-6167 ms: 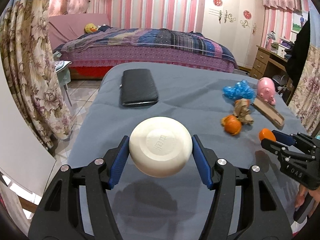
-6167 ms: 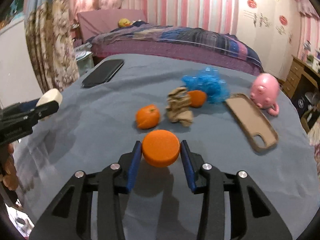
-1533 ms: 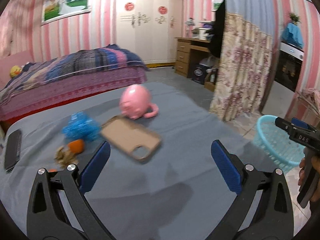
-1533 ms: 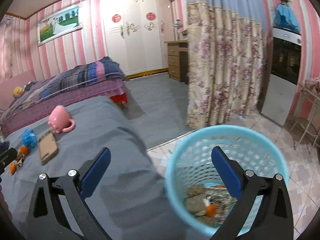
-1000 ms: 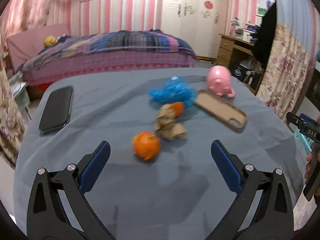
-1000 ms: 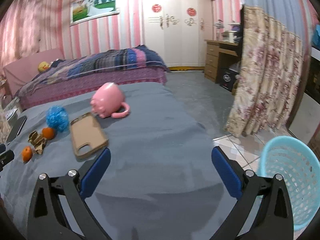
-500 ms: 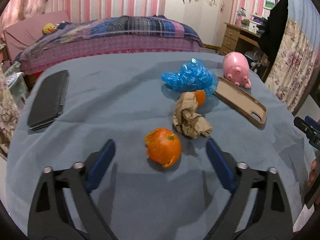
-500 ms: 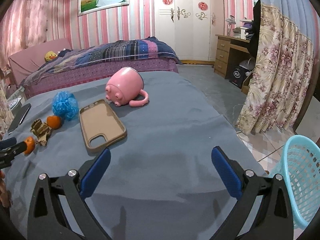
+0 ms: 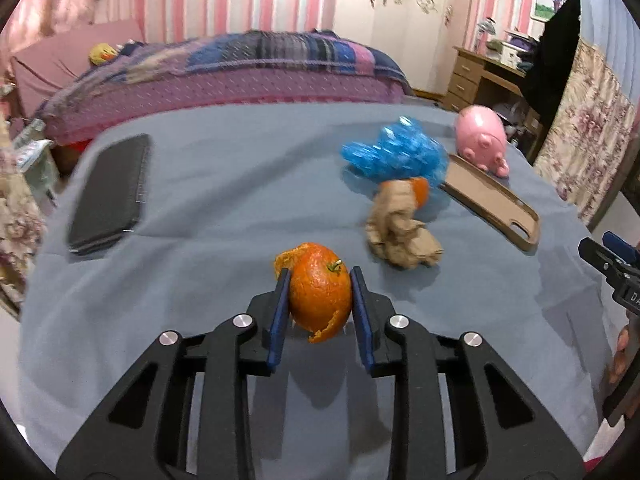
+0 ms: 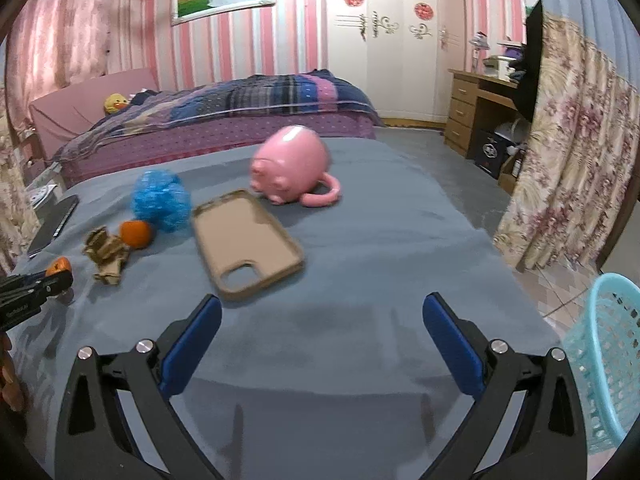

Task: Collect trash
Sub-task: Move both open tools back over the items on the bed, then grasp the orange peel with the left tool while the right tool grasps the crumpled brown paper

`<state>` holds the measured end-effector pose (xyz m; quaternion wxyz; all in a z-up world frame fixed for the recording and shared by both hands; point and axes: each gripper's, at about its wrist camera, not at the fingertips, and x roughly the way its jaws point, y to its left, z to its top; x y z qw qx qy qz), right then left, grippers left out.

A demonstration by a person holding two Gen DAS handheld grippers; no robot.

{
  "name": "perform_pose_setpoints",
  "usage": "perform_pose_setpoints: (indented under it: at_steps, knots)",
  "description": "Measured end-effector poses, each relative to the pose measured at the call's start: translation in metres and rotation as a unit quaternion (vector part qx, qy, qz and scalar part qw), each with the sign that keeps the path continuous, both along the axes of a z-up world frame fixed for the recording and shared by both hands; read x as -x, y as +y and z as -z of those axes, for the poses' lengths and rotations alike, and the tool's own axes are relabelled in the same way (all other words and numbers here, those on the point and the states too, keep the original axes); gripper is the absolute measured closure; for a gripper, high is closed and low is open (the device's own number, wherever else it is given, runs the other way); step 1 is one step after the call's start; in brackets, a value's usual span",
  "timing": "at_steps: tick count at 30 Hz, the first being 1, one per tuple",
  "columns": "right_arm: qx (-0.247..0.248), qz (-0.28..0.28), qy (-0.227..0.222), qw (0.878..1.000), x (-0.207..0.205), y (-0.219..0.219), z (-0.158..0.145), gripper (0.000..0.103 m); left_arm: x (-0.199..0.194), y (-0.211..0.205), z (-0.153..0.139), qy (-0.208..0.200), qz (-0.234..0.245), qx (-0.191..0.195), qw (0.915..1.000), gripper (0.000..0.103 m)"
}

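Observation:
My left gripper (image 9: 319,300) is shut on an orange peel (image 9: 320,297) just above the grey-blue table cover (image 9: 220,184). In the right wrist view the peel (image 10: 58,266) shows at the far left in the left gripper. A crumpled brown paper (image 9: 402,232), a second orange piece (image 9: 421,191) and a blue plastic wad (image 9: 396,154) lie beyond it. My right gripper (image 10: 320,340) is open and empty over the table's right part. The turquoise trash basket (image 10: 612,364) stands on the floor at the right.
A tan phone case (image 10: 246,240) and a pink pig mug (image 10: 290,166) lie ahead of my right gripper. A black phone (image 9: 110,194) lies at the table's left. A bed (image 9: 240,68) stands behind, a floral curtain (image 10: 572,160) to the right.
My left gripper moved in onto the orange peel and closed on it. My right gripper stayed open and swung a little left, away from the basket.

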<state>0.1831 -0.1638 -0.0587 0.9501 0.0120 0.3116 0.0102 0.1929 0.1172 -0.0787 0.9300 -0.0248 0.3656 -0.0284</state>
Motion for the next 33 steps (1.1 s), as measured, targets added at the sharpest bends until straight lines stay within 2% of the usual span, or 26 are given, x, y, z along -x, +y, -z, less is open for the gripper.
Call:
perform_pose_setpoints:
  at_steps: [5,10,14,20,23,25,29,31,33]
  knots:
    - [-0.001,-0.03,-0.005,1.0,0.0,0.033,0.0,0.005,0.015,0.035,-0.004,-0.015,-0.037,-0.02,0.999,0.075]
    - [0.0,-0.065,-0.003,0.998,-0.002,0.071,0.001,0.005,0.021,0.073,-0.006,-0.021,-0.076,-0.009,0.9968,0.075]
    - [0.012,-0.091,-0.002,0.996,-0.007,0.1,0.0,0.005,0.028,0.093,-0.008,-0.03,-0.106,-0.014,0.9938,0.075]
    - [0.013,-0.122,0.01,0.992,-0.02,0.14,0.002,0.005,0.03,0.111,-0.003,-0.028,-0.13,0.016,0.991,0.075]
    - [0.021,-0.146,0.021,0.989,-0.029,0.16,0.005,0.008,0.028,0.113,-0.002,-0.028,-0.132,0.026,0.9905,0.075]
    - [0.024,-0.156,0.032,0.987,-0.035,0.169,0.008,0.025,0.029,0.114,-0.002,-0.028,-0.133,0.029,0.9903,0.075]
    - [0.016,-0.174,0.056,0.983,-0.051,0.184,0.013,0.032,0.027,0.114,0.0,-0.022,-0.134,0.03,0.9903,0.075]
    - [0.017,-0.186,0.069,0.98,-0.057,0.191,0.018,0.051,0.028,0.114,0.0,-0.023,-0.133,0.03,0.9904,0.075]
    - [0.021,-0.197,0.09,0.976,-0.063,0.197,0.026,0.064,0.027,0.112,0.001,-0.024,-0.131,0.026,0.9907,0.075]
